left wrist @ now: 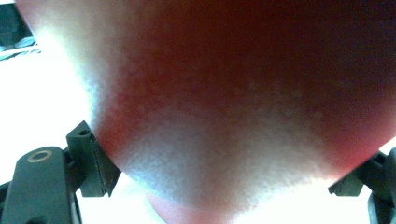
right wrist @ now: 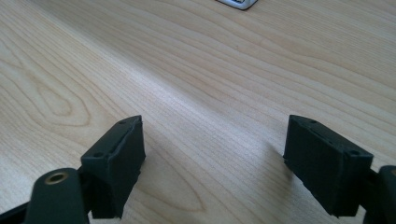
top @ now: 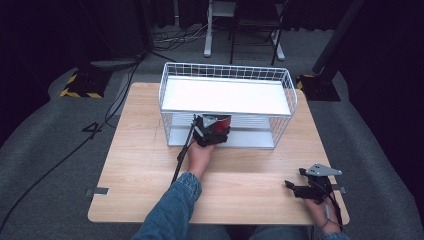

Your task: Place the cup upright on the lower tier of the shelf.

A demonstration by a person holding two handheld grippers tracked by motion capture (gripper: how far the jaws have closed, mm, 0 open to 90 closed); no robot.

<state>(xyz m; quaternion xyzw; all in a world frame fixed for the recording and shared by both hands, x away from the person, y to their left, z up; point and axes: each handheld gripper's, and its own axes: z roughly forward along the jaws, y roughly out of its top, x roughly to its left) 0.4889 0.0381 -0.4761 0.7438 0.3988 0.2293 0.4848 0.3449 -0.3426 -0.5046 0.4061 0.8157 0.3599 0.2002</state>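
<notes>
A red rounded object (top: 223,120) is pinched in my left gripper (top: 216,126) at the front opening of a white wire rack (top: 162,95), just above its lower shelf (top: 250,138). In the left gripper view the red object (left wrist: 243,84) is very close and blurred, with both black jaws pressed against its sides; the left gripper (left wrist: 226,171) is shut on it. My right gripper (top: 295,178) rests on the wooden table (top: 145,165) near the front right corner. In the right gripper view the right gripper (right wrist: 215,158) stands open with bare wood between its fingers.
The rack's white top shelf (top: 227,95) covers the space above the held object. A black cable (top: 182,152) trails from the left gripper across the table. Beyond the table are grey carpet, floor cables and a stand's base (top: 82,82).
</notes>
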